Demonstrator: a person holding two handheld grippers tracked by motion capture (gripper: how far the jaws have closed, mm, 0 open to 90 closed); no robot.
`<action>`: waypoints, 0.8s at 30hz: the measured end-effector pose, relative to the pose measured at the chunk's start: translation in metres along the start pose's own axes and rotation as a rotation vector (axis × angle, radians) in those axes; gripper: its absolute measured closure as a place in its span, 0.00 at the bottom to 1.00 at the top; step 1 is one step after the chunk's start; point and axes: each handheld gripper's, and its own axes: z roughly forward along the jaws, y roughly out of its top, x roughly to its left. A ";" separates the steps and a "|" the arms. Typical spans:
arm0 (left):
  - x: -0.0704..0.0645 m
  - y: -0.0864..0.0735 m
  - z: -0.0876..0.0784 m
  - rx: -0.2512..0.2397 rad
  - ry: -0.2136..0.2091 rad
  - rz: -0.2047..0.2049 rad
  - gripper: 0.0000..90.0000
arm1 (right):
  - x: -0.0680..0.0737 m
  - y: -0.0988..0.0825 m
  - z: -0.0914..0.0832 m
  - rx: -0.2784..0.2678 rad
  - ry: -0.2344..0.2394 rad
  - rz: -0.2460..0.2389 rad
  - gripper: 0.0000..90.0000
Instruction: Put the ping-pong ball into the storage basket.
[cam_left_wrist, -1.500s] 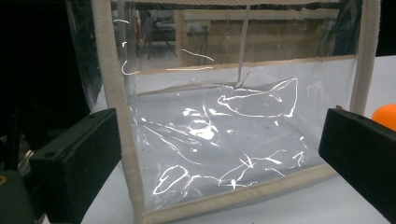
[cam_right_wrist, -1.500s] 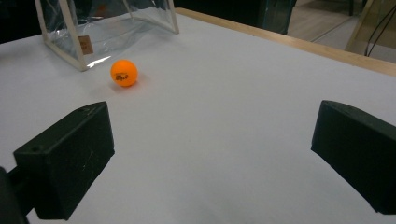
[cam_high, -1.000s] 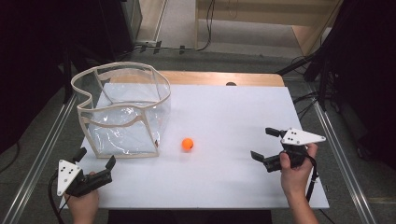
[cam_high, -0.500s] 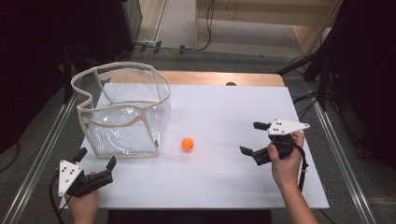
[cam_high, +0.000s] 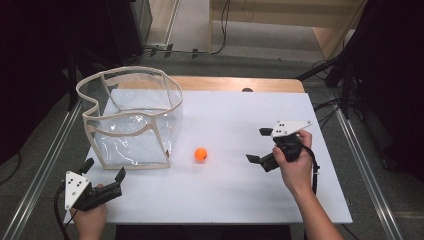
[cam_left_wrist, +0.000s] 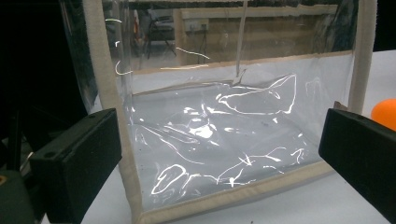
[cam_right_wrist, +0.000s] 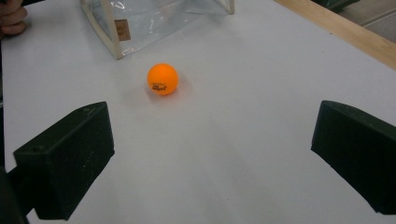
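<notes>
Small orange plastic ball (cam_high: 200, 154) is noted resting on the white bench (cam_high: 235, 200), near its middle, just right of the clear plastic bag with cream fabric trim (cam_high: 131, 120) and apart from it. The bag stands open-topped at the left side of the bench.

Right gripper (cam_high: 261, 145) is held low over the bench, right of the ball and well apart from it, jaws spread wide with nothing between them. In the right gripper view the ball (cam_right_wrist: 163, 79) is seen ahead of the jaws, offset toward the left jaw rather than centred.

Left gripper (cam_high: 103, 171) is held at the near left corner, jaws likewise released and empty, aimed at the near wall of the bag (cam_left_wrist: 224, 140).

Step in hand is judged to be the approach for picking up the ball. To be done well: the right gripper should be shifted so the ball sits midway between the jaws before closing; the jaws should be brought down level with the ball's widest part, since a smooth round ball is likely to squirt out or roll if pinched high or off-centre. Closing should be slow and light. The bag's rim may need steadying by the left gripper, as the thin walls look floppy.
</notes>
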 end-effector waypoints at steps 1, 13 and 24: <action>0.000 0.000 0.000 0.001 0.000 0.001 0.00 | 0.000 0.001 0.001 0.005 0.000 -0.008 0.00; 0.000 0.000 0.000 0.001 -0.003 0.003 0.00 | 0.004 0.018 0.014 0.064 0.029 -0.043 0.00; 0.000 0.000 0.000 0.000 -0.005 0.004 0.00 | 0.010 0.038 0.034 0.115 0.065 -0.094 0.00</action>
